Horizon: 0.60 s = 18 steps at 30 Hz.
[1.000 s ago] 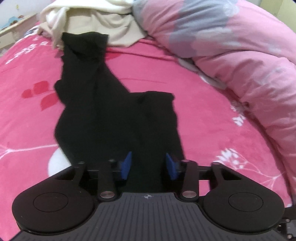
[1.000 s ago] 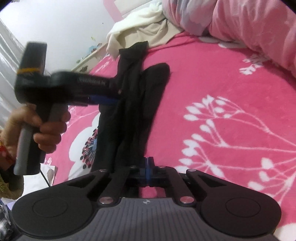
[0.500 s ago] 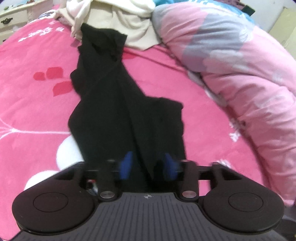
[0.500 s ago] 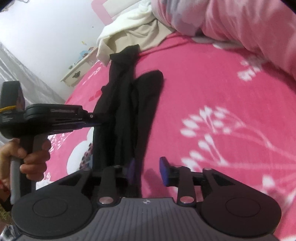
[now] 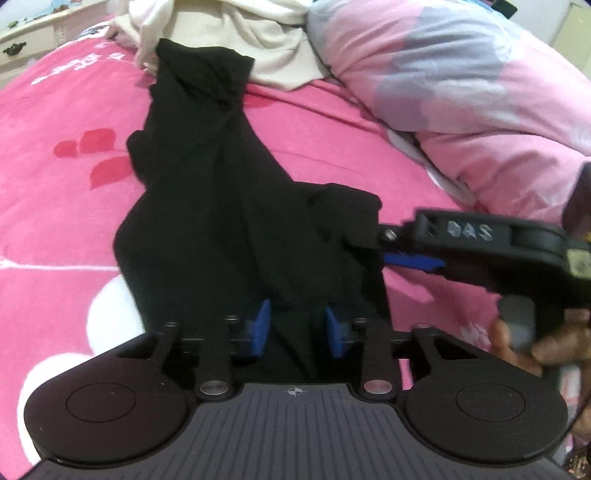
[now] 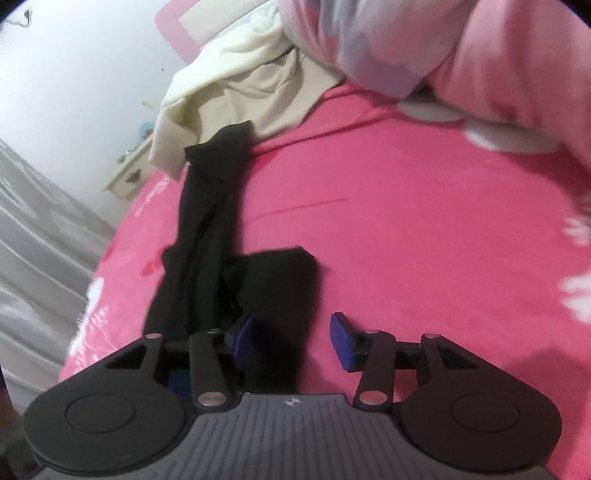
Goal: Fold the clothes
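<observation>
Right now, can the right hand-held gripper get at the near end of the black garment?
Probably yes: the right hand-held gripper is opening right at the black garment, nothing blocking.

The garment (image 5: pixel 229 206) lies on the bedsheet (image 5: pixel 55 192), its far end touching the heaped cloth (image 5: pixel 229 33), the quilt (image 5: pixel 461 81) to its right.

Open pink bed sheet (image 6: pixel 424 236) lies clear to the right of the black garment (image 6: pixel 207 221), while the cream clothes pile (image 6: pixel 236 92) blocks the bed's far edge and the bunched pink duvet (image 5: pixel 461 85) walls off its far right corner.
</observation>
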{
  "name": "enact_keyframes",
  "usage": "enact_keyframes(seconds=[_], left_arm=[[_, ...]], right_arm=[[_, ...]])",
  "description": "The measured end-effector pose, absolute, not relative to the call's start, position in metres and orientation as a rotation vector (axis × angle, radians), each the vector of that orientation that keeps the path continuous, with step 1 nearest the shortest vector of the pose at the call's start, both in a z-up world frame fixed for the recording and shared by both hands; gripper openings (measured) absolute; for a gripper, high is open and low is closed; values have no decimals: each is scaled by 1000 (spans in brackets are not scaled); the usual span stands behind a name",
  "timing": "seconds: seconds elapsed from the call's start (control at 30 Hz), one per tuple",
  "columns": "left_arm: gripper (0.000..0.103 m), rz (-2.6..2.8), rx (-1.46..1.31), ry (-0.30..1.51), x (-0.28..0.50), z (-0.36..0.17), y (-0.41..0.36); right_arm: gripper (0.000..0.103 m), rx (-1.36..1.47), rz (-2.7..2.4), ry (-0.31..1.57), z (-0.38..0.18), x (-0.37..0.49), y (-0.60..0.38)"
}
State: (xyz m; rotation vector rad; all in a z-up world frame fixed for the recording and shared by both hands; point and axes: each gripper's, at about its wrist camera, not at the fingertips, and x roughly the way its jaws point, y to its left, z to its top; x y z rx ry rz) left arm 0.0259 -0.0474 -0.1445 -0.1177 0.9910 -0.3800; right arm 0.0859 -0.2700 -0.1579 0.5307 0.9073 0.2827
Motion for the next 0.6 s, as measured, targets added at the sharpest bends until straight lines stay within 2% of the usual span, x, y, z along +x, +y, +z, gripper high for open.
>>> enact_keyframes(seconds=[0.03,0.07,0.1,0.13,0.43,0.6], left_arm=[[16,-373,-123,990,26,-145,-44],[14,-369,-140,994,27,-145,-41],[9,-365,-159,998,28,-145,-37],[6,-358,-180,1000,28,-145,-33],[3,-303,-259,915,4,-109,23],[3,-232,-260,932,-8,-100,61]], right_arm=[[49,527,294,904,-160,91,-266],[35,501,304,897,-161,92,-261],[12,487,306,894,-162,92,-258],[10,486,304,894,-164,92,-257],[7,611,276,731,-117,22,-300],[7,697,196,694,-95,-41,-342]])
